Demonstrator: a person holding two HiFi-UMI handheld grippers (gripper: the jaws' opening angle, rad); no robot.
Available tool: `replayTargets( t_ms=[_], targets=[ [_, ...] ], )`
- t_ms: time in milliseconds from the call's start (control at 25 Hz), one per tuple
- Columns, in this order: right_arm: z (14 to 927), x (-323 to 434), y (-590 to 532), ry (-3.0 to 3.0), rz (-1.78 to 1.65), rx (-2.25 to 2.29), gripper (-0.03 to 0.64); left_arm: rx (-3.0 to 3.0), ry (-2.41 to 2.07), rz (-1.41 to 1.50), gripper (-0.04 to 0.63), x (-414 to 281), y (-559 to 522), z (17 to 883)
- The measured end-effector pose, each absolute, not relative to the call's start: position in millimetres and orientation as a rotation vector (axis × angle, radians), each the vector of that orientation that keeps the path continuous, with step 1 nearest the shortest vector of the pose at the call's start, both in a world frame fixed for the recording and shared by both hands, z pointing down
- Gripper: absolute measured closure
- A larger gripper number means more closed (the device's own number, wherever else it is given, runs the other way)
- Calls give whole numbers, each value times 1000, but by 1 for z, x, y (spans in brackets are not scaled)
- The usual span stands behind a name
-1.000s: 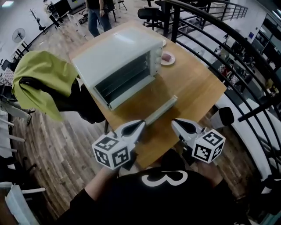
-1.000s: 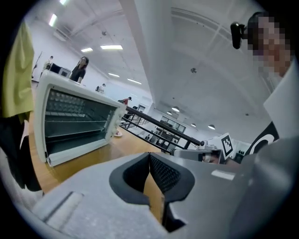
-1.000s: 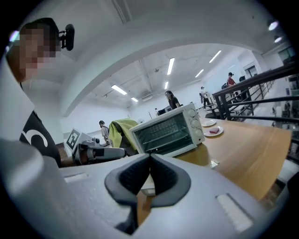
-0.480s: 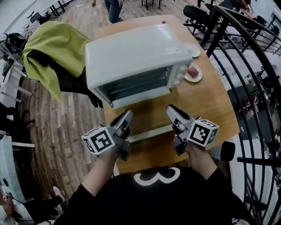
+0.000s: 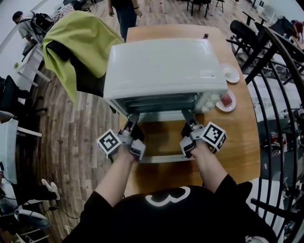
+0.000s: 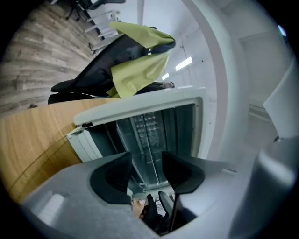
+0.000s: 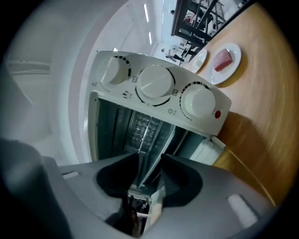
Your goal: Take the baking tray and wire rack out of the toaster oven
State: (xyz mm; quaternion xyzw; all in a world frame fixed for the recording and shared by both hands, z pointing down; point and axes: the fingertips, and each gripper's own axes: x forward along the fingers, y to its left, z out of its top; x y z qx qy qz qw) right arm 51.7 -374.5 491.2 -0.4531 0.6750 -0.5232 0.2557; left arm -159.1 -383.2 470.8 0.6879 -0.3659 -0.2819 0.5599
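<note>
Toaster oven [image 5: 166, 66] on the table [image 5: 240, 142], mid-board, mouth facing 6 o'clock. Door [image 5: 164, 137] dropped flat onto the table toward 6, its handle [image 5: 164, 159] at the near end. Control knobs [image 7: 154, 84] in a row on the 3 o'clock side of the mouth. Inside the cavity a shelf edge [image 7: 163, 144] runs front to back; tray or rack, cannot tell.

Empty plate [image 5: 231, 73] at 3 o'clock of the oven, just beside it. Plate with food [image 5: 226, 101] at 4 o'clock, nearer the front.

Off the table: cloth [image 5: 80, 38] draped over a chair [image 5: 90, 78] at 10 o'clock. Standing person [image 5: 124, 14] at 11, beyond the far edge. Railing [image 5: 275, 95] along 3 o'clock.
</note>
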Motion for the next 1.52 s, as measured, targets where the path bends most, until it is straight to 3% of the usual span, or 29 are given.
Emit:
replayTargets(
  t_ms=[720, 1040, 1520],
  targets=[
    [527, 69, -443, 1543, -1352, -1365, 448, 1462, -1078, -746, 407, -189, -451, 522],
    [533, 72, -448, 1480, -1349, -1358, 529, 1446, -1101, -726, 509, -190, -458, 533],
    [534, 73, -445, 1458, -1356, -1336, 529, 1453, -1095, -711, 509, -189, -459, 534]
  ],
)
